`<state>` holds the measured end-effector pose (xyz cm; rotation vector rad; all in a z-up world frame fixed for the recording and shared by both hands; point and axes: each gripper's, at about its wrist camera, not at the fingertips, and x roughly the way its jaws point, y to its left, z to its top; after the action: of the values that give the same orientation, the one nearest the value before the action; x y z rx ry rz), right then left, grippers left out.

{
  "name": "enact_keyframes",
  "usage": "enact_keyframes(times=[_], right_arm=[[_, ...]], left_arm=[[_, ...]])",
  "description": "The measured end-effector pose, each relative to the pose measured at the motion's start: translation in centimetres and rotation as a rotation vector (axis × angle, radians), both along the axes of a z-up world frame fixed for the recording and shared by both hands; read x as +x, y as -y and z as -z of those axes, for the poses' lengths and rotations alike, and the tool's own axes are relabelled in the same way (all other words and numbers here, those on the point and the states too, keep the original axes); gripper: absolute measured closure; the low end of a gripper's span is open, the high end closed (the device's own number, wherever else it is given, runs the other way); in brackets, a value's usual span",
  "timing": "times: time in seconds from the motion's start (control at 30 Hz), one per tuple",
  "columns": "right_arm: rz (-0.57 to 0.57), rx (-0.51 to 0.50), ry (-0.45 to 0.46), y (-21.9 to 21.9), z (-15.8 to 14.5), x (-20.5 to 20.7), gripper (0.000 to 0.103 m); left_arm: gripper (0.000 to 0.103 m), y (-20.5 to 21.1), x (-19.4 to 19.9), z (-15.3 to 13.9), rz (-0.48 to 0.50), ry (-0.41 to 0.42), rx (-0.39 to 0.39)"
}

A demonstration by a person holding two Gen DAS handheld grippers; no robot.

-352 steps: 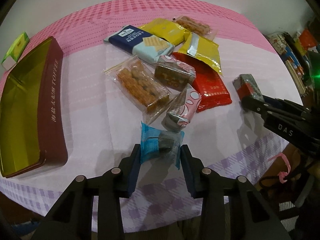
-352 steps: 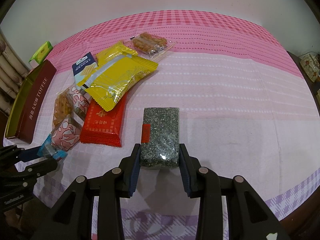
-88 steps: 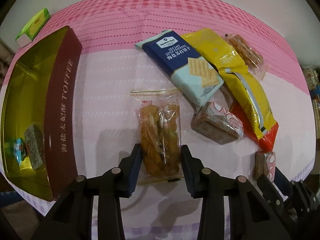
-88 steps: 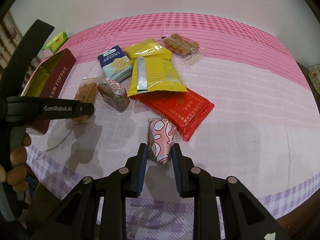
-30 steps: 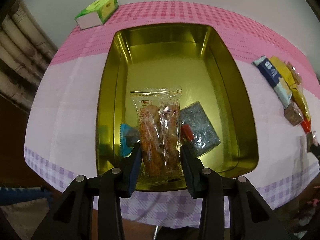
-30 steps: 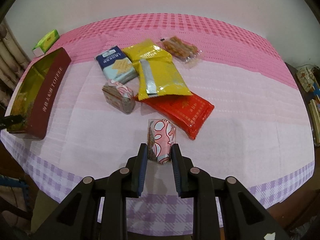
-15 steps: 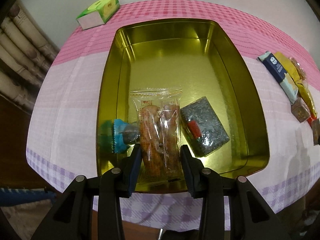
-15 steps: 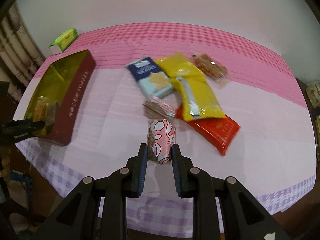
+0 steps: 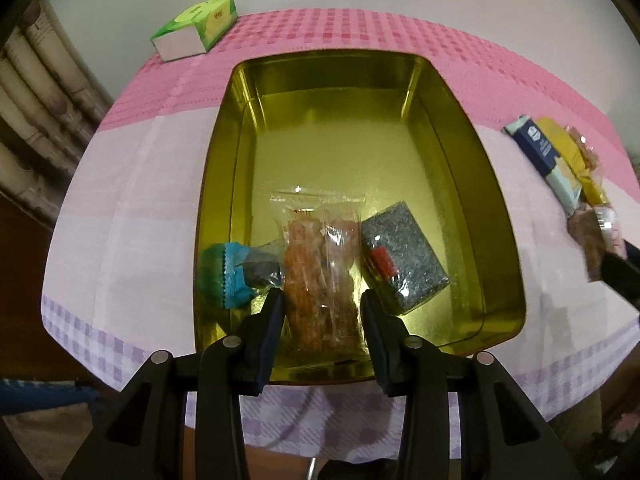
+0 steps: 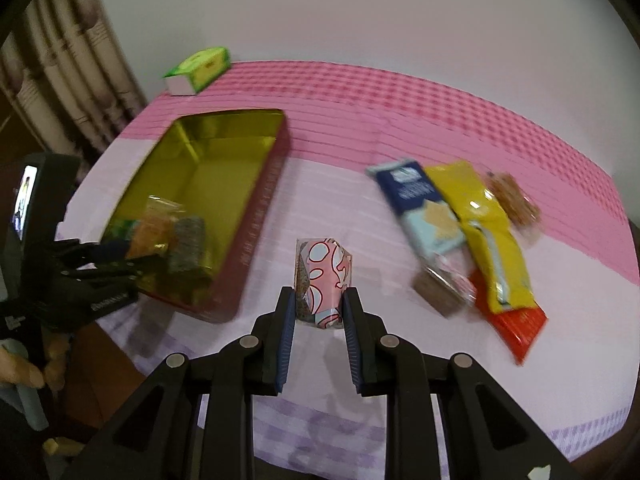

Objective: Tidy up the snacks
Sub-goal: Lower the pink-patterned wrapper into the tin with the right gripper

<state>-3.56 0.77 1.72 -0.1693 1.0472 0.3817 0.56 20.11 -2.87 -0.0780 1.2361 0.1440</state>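
**Two snacks held at the tin**

The left gripper (image 9: 322, 312) is clamped on a clear cookie pack (image 9: 320, 276), which hangs inside the near end of the gold-lined tin (image 9: 496, 240). Just left of the pack in the tin lies a blue candy (image 9: 230, 276); just right of it lies a dark speckled bar (image 9: 404, 260) with a red label. Both sit close against the held pack, crowding the near end; the far half of the tin is bare.

The right gripper (image 10: 319, 304) is closed on a pink patterned packet (image 10: 323, 280), held upright above the surface (image 10: 332, 208), to the right of the tin's dark red side wall.

Well right of the tin, on the pink checked cloth, lies a cluster of snacks: a navy cracker pack (image 10: 418, 208), a yellow bag (image 10: 486, 228) overlapping a red pack (image 10: 516, 328), a brown wrapped cake (image 10: 442, 292) and another clear cookie pack (image 10: 514, 200). Behind the tin, at the surface's far edge, stands a green box (image 9: 196, 26). Curtains hang beyond the tin's left side.
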Motion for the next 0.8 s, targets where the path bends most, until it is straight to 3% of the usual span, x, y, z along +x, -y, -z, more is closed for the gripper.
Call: enact_keyframes(times=[0.27,0.43,0.8], right_arm=[[-0.08,0.012,0.014,-4.8,-0.4,0.3,0.082],[-0.112,0.001,0.005,-7.2,0.1,0.4,0.082],[-0.137,-0.062,-0.016,-10.0,2.2,0.9,0.082]], left_arm=[[0.062,-0.8,-0.2,-2.2,-0.01,0.093,0.005],[0.055,-2.0,-0.5,-3.2,-0.052,0.145,0.005],[0.053,-6.1,-2.8,-2.9,-0.204,0.139,0.051]])
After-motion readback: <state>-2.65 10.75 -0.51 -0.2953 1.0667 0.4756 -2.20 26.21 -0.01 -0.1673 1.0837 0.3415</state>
